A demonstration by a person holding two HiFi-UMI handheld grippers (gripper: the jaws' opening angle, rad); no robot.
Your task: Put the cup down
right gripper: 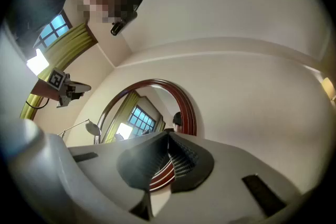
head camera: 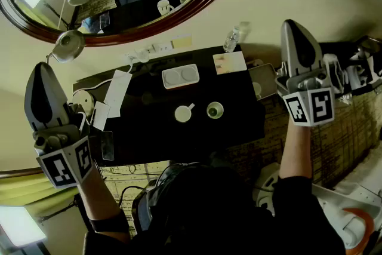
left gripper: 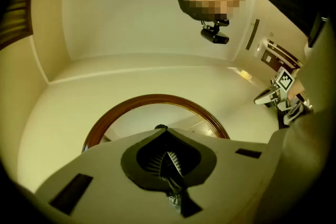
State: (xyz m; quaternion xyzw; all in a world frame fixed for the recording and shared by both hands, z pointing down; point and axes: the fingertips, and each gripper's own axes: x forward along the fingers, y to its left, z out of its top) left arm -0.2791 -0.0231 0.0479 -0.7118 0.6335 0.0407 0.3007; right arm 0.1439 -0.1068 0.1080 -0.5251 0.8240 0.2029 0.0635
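Note:
A white cup with a handle (head camera: 184, 113) stands upright in the middle of the dark table (head camera: 239, 122). A second small cup with a green inside (head camera: 215, 110) stands just to its right. My left gripper (head camera: 42, 98) is held up high at the left, well away from the table, shut and empty. On the other side my right gripper (head camera: 299, 48) is also raised, shut with nothing in it. In the left gripper view the left gripper (left gripper: 168, 161) points at the wall and mirror, and the right gripper (right gripper: 171, 157) does the same in the right gripper view.
An oval wooden-framed mirror (head camera: 149, 30) hangs on the wall behind the table. On the table are a white tray (head camera: 180, 76), papers (head camera: 230, 62), a water bottle (head camera: 231, 40) and a desk lamp (head camera: 67, 45). A chair (head camera: 358, 218) stands at the lower right.

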